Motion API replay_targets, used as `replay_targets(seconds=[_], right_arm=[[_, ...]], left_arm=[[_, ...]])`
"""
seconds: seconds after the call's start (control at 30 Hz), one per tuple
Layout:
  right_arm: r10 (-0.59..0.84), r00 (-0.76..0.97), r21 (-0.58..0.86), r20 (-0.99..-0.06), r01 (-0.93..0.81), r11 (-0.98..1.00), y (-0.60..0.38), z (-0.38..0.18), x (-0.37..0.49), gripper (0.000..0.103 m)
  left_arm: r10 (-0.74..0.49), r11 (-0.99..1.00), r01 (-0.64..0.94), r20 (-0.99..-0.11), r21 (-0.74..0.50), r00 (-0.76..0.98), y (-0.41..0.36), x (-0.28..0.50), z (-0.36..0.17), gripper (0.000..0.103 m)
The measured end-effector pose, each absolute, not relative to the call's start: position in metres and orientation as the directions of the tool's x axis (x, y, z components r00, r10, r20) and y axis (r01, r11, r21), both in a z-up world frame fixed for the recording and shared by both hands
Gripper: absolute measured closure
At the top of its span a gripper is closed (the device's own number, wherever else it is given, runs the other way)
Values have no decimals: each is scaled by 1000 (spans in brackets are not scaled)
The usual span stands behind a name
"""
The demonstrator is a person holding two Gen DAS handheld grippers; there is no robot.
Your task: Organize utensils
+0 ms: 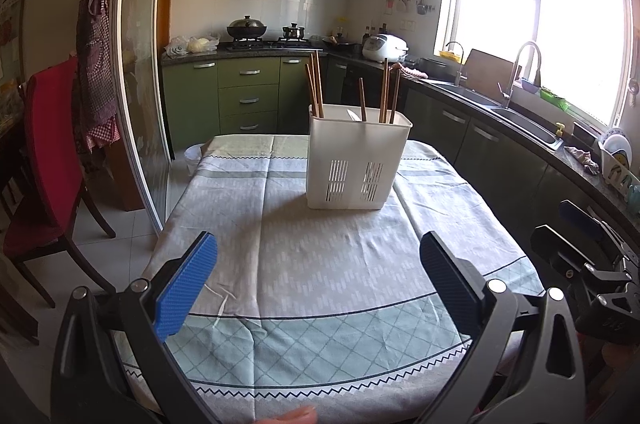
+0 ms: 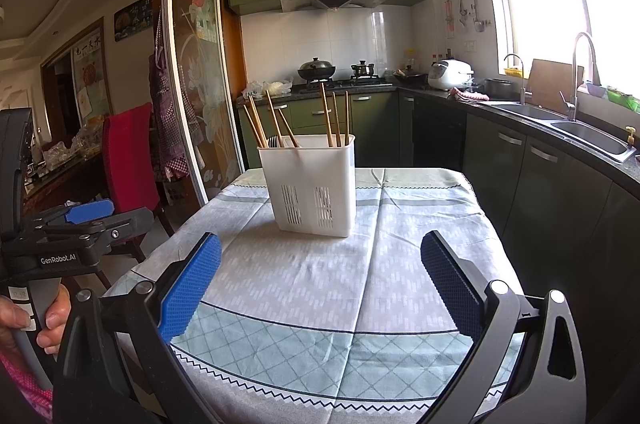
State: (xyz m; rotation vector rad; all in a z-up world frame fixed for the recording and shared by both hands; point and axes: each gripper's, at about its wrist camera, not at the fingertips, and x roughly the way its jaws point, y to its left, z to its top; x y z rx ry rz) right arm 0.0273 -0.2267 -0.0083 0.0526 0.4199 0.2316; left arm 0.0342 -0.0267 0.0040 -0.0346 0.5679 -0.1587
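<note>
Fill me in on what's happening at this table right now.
A person holds a two-finger gripper in each hand over a cloth-covered table. Both the left gripper and the right gripper are open and empty, pointed at a white utensil holder standing on the table. Wooden chopsticks already stand upright in it, along with something pale I cannot identify. No loose utensils show on the cloth.
</note>
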Motion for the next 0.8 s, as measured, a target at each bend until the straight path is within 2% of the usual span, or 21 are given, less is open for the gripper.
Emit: replay_targets(seconds=[0.27,0.8], right_arm=[[233,883,96,-407,-213,972,-223,-12,29,5],[232,883,97,-409,-211,973,-222,-11,30,5]], left_arm=[[-108,994,103,-527,-39,843,-27,34,3,7],[-125,992,105,-542,-68,831,-21,37,2,7]])
